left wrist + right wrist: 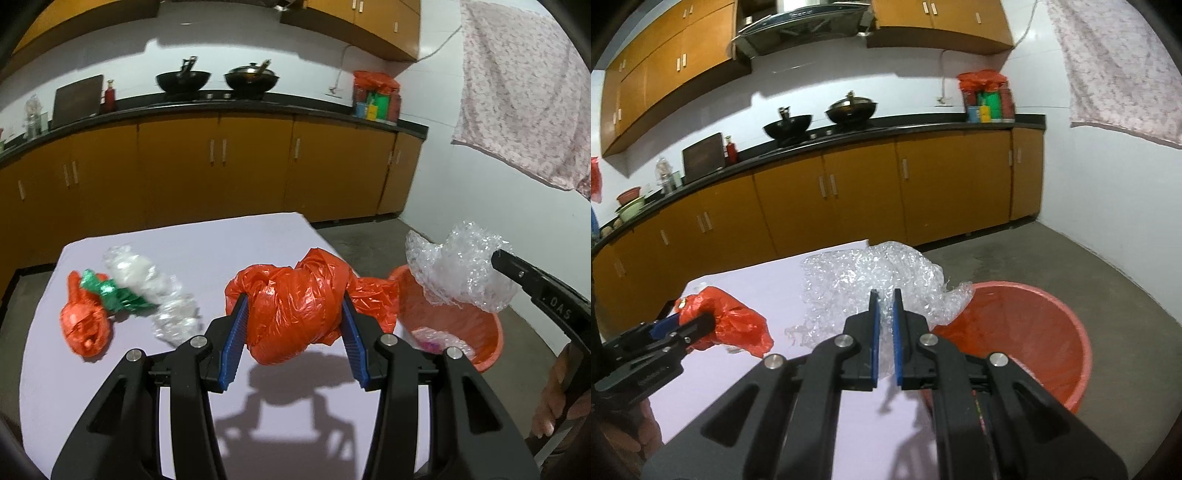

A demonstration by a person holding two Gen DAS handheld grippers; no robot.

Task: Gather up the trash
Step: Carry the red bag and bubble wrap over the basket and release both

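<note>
A knotted orange plastic bag is clamped between the blue pads of the left gripper, whose jaws stand about half apart around the bundle, and the bag is held clear of the lilac table, on which its shadow is cast. A crumpled sheet of bubble wrap is pinched by the right gripper, whose pads are pressed almost together with only the thin film between them. In the left wrist view the same bubble wrap is seen raised over an orange basin, which is set on the grey floor just beside the table's right edge, and some wrappers can be made out at its bottom. In the right wrist view the basin is seen to the right of the gripper, and the left gripper with its orange bag is seen at the left over the table. More trash is left lying on the far left part of the table: a smaller orange bag, a scrap of green foil touching it, and a clear crumpled plastic piece beside the foil. Part of a hand is seen at the right edge of the left wrist view.
</note>
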